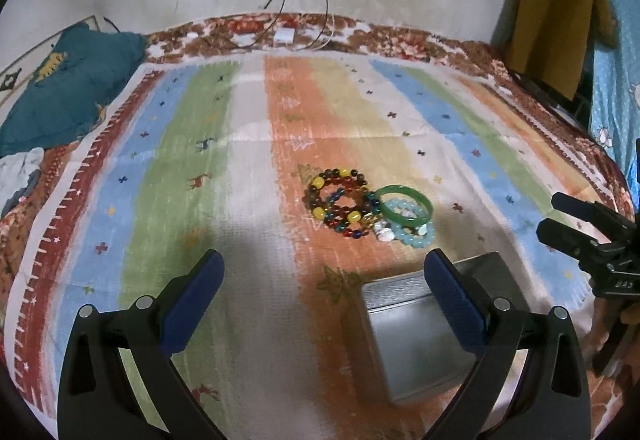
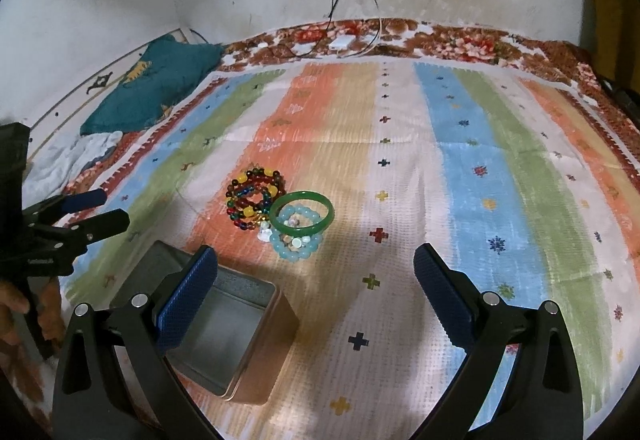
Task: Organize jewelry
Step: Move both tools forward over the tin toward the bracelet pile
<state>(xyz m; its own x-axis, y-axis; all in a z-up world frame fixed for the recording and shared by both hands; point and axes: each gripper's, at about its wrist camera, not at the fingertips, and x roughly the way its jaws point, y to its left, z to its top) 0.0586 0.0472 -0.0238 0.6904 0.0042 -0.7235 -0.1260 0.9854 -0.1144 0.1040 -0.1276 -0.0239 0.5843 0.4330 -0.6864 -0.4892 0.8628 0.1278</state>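
Tin [image 2: 224,324]: open, on striped cloth [image 2: 400,159]; interior looks bare grey metal, nothing seen inside. Near wall cut off by right gripper's left finger; in the left wrist view the left gripper's right finger covers its far corner.

Jewelry lies in one heap on the cloth just beyond the tin: bead bracelets [image 2: 256,197], green bangle [image 2: 302,215] lying over pale blue bracelet [image 2: 296,240]. White charm [image 2: 264,234] between them, too small to identify.

Left gripper [image 1: 324,272]: fingers wide apart, holding nothing. Right gripper [image 2: 316,268]: fingers wide apart, holding nothing. Both above the cloth, short of the heap.
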